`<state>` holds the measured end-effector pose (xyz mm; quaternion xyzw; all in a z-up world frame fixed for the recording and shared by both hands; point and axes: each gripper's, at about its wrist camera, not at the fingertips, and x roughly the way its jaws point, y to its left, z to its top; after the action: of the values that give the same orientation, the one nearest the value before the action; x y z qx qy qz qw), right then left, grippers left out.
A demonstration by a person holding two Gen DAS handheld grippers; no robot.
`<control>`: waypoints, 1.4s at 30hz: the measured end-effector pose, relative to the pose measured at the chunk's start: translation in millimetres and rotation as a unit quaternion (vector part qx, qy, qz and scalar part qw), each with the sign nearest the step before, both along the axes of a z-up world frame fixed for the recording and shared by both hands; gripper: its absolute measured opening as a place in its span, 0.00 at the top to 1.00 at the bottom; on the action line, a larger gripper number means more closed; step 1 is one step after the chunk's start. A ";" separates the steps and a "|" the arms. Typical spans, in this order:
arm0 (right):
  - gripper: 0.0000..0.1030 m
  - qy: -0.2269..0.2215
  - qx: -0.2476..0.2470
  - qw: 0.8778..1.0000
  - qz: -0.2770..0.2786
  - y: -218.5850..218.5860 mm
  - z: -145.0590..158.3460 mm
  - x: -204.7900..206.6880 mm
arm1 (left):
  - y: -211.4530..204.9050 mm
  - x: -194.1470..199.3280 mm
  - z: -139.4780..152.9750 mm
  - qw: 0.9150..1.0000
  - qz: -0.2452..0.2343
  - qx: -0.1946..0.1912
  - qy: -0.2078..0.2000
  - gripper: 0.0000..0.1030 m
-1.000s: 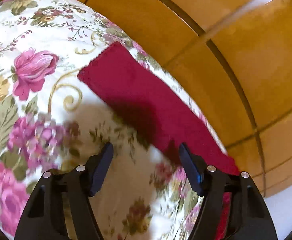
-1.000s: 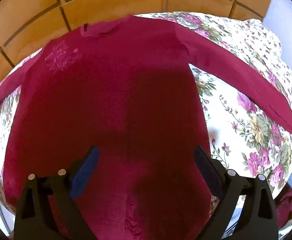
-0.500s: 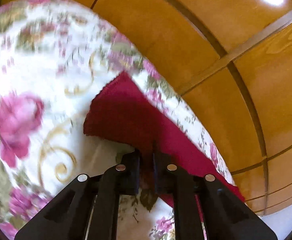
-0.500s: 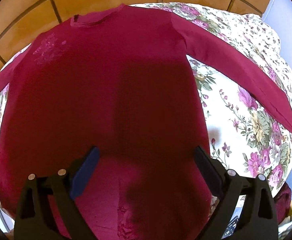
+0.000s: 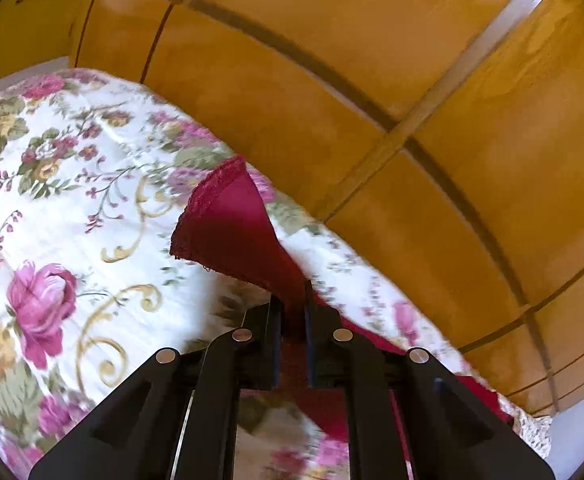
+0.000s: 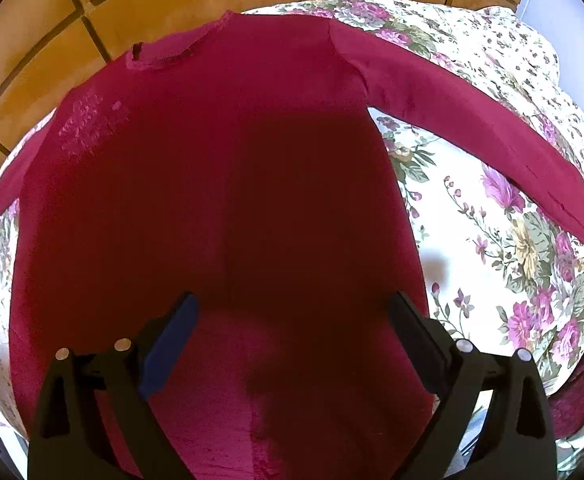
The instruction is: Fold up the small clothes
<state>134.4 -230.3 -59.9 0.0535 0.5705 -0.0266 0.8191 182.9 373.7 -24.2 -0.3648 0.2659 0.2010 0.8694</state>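
A dark red long-sleeved top lies spread flat on a floral bedspread, neckline at the far side. My right gripper is open and hovers over the lower body of the top. Its right sleeve stretches out to the right. My left gripper is shut on the left sleeve and lifts it off the bedspread; the lace-edged cuff hangs forward of the jaws.
A wooden panelled wall runs along the far edge of the bed, close behind the top. A dark red bundle lies at the bed's lower right edge.
My left gripper closed on the left sleeve and has raised it, tilting upward. My right gripper stayed open and drifted slightly lower over the top.
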 end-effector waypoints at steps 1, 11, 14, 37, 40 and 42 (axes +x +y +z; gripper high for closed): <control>0.07 0.000 0.002 1.000 -0.002 -0.7 0.6 0.4 | -5.7 -0.7 5.2 1.000 -0.004 0.006 -0.005 0.92; 0.06 0.006 0.056 0.998 -0.038 -15.4 5.1 2.9 | -134.7 31.8 74.2 0.985 -0.139 0.082 -0.055 0.92; 0.06 0.003 0.069 0.997 -0.046 -18.8 9.0 3.7 | -182.6 42.5 80.2 0.975 -0.183 0.109 -0.058 0.92; 0.06 -0.015 0.099 0.991 -0.087 -46.9 25.4 5.2 | -473.5 81.1 -1.7 0.892 -0.420 0.164 -0.005 0.66; 0.06 -0.018 0.104 0.991 -0.085 -44.5 25.1 9.4 | -470.2 65.7 -7.2 0.890 -0.430 0.146 -0.019 0.25; 0.06 -0.030 0.120 0.989 -0.085 -43.5 26.3 13.4 | -458.1 51.0 -5.7 0.892 -0.428 0.139 -0.038 0.25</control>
<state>147.8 -273.7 -33.6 0.2007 0.5381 -0.0263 0.8182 234.0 -84.4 -29.8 -0.0984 0.3321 -0.1693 0.9227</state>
